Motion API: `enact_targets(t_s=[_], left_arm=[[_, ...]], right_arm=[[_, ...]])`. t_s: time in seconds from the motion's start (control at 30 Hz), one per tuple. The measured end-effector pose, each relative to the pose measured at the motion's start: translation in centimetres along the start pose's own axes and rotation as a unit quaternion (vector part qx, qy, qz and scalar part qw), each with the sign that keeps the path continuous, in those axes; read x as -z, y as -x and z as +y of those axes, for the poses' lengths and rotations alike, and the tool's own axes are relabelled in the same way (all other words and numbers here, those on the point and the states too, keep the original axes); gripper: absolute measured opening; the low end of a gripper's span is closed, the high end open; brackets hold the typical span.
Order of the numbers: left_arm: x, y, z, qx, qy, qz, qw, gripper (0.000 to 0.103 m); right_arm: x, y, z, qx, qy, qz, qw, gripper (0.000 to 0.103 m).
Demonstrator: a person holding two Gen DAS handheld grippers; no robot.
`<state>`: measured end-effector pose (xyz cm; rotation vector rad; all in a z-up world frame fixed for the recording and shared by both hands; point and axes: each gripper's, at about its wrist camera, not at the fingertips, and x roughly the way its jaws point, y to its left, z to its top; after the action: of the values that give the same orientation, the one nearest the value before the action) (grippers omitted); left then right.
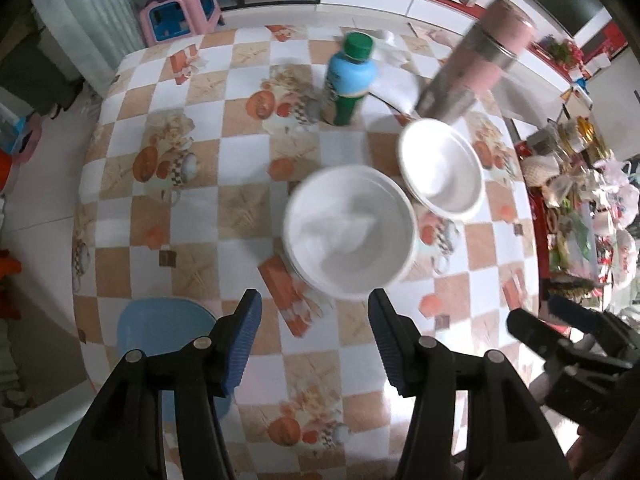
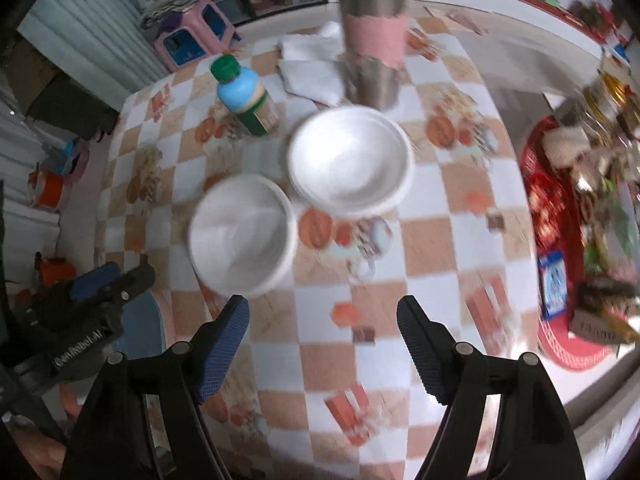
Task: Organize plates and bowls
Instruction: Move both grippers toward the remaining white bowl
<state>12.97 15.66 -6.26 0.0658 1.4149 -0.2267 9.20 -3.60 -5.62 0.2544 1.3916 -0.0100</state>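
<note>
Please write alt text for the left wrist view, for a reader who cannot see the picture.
Two stacks of white bowls sit on a checkered tablecloth, just beyond the open, empty left gripper. Behind them stand a green-capped bottle and a pink thermos; the right gripper shows at the right edge.

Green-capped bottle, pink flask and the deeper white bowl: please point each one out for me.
Green-capped bottle (image 1: 349, 80), left wrist view, on its blue shoulder.
Pink flask (image 2: 374, 38), right wrist view, on the pink band of its body.
Deeper white bowl (image 1: 348, 236), left wrist view, on its inner bottom.
</note>
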Motion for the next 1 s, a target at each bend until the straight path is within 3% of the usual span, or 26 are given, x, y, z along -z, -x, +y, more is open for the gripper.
enact_targets(t_s=[0.23,0.47,1.0], left_arm=[[2.2,0.8,-2.2,-0.004,-0.031,0.005,0.9995,0.063],[3.8,2.2,-3.2,-0.01,-0.047,-0.003,0.9988,0.076],[5.1,3.8,-2.4,-0.022,-0.032,-0.001,0.9993,0.078]], right_arm=[[3.3,0.3,-1.4,0.022,-0.024,0.022,0.999,0.078],[4.4,2.9,-1.6,0.029,-0.028,-0.005,0.999,0.078],[5.7,4.3,-1.5,0.015,-0.019,-0.01,1.0,0.078]])
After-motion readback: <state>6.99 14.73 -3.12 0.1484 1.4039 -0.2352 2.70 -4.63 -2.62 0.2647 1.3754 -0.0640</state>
